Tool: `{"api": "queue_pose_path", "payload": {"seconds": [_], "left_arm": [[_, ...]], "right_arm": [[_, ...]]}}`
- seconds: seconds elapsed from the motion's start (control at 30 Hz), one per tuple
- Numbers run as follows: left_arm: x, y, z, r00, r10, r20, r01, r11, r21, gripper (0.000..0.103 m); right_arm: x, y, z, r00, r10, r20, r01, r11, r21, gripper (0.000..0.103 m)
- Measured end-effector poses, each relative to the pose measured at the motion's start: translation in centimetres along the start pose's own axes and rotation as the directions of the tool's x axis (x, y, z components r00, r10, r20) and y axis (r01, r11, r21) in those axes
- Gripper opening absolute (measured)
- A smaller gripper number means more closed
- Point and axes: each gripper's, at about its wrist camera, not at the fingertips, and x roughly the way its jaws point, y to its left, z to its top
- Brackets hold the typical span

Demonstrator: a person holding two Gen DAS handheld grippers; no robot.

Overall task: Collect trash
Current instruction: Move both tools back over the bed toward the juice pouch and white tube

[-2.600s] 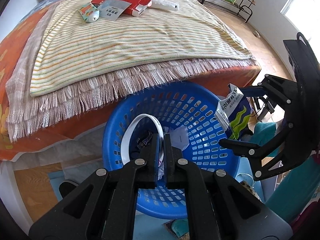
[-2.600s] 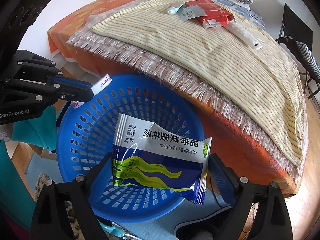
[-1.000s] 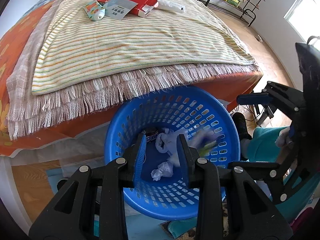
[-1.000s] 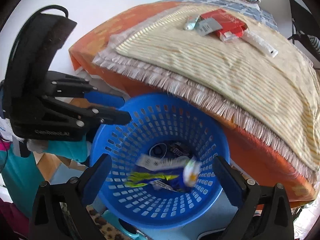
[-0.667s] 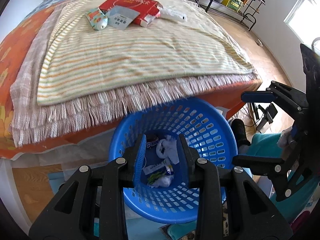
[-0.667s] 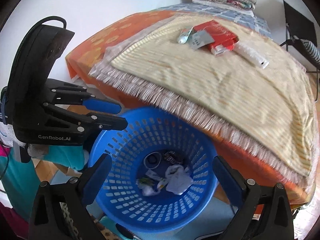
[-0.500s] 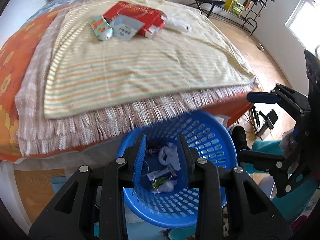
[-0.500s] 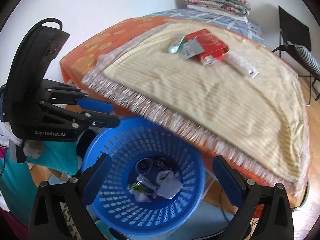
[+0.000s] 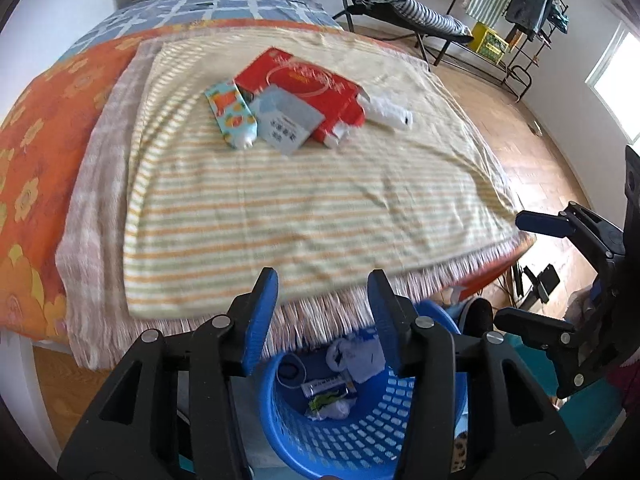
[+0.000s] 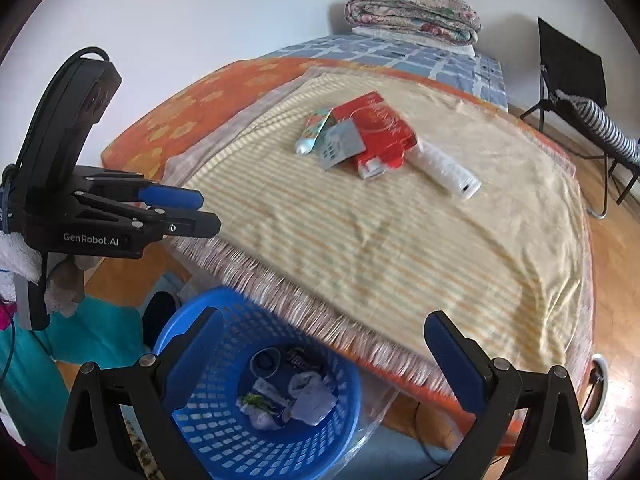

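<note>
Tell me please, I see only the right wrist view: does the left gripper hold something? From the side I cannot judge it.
Observer: No. The left wrist view shows the left gripper with nothing between its jaws, which are opening.
Operator: What stands beyond the chair?
Observer: A drying rack with clothes hanging on it, further along the wall.
Operator: Where does the light come from?
Observer: From a bright window at the right edge of the left wrist view.
</note>
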Motion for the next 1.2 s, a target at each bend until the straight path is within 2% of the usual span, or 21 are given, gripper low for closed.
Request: {"api": "queue_pose_path", "payload": {"seconds": [0.17,0.4,0.73,0.9,1.07,1.2], "left_arm": [[0.5,0.9,2.5,1.000,0.021,0.013,-0.021,0.999,-0.024,0.048],[2.0,3.0,6.0,0.999,0.043,0.015,-0.042,0.995,-0.088,0.048],[5.0,4.8,9.8,0.998,0.055,0.007,-0.053,0.984,-0.167,0.048],[6.4,6.0,11.1,0.998,0.056,-0.006,-0.056,0.976,-0.212,0.048],[7.7,7.8,12.3,0.999,0.036,-0.006,-0.037,0.953,-0.300,0.048],[8.8,8.3,13.2,0.998,0.062,-0.019,-0.065,0.952,-0.298,0.048]], "right_arm": [[0.0,-1.5,1.9,0.999,-0.029,0.019,0.030,0.999,-0.024,0.101],[1.3,-5.5,4.8,0.999,-0.044,0.021,0.043,0.999,0.025,0.099],[5.3,-11.2,8.6,0.997,-0.073,-0.029,0.075,0.995,0.065,0.091],[7.7,-12.1,9.9,0.991,-0.118,-0.063,0.119,0.993,0.024,0.090],[10.3,-12.3,11.0,0.984,-0.149,-0.096,0.146,0.989,-0.038,0.090],[12.1,-12.3,11.5,0.979,-0.168,-0.116,0.159,0.983,-0.088,0.088]]}}
